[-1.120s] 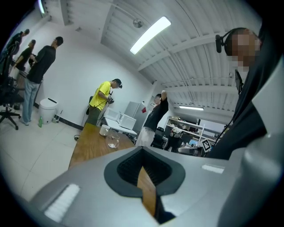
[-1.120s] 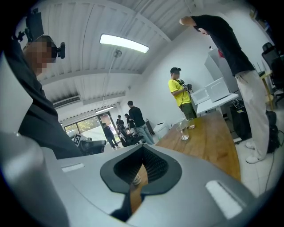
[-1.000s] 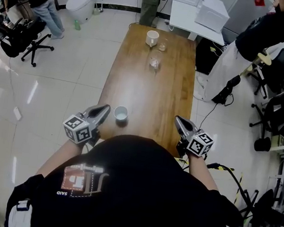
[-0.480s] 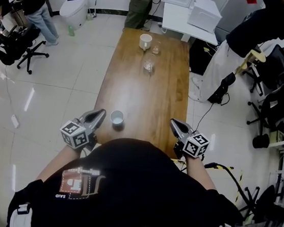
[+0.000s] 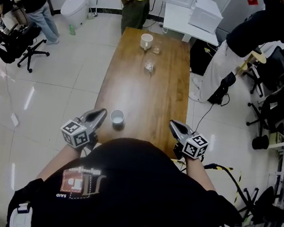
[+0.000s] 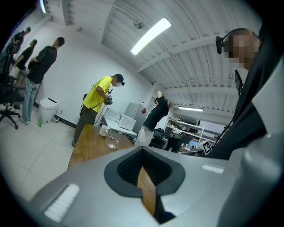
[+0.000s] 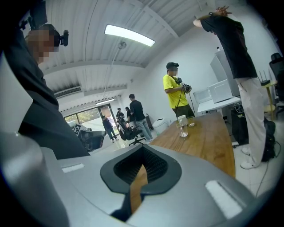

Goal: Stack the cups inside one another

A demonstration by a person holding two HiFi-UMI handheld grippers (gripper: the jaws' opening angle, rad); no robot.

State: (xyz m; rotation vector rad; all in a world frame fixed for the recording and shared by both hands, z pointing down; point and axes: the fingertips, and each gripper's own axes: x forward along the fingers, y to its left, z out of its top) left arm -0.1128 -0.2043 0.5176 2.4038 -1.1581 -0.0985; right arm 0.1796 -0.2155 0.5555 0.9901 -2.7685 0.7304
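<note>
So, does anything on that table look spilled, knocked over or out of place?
Nothing is spilled or tipped. The near cup stands alone by the person, while the far cup, a glass and a second glass sit at the table's other end. That split is the only oddity.

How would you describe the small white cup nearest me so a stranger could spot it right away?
Find the long wooden table running down the middle of the room. At its near end, just beside the left claw, stands a small white cup. It stands alone, while the white mug and two clear glasses cluster at the far end.
</note>
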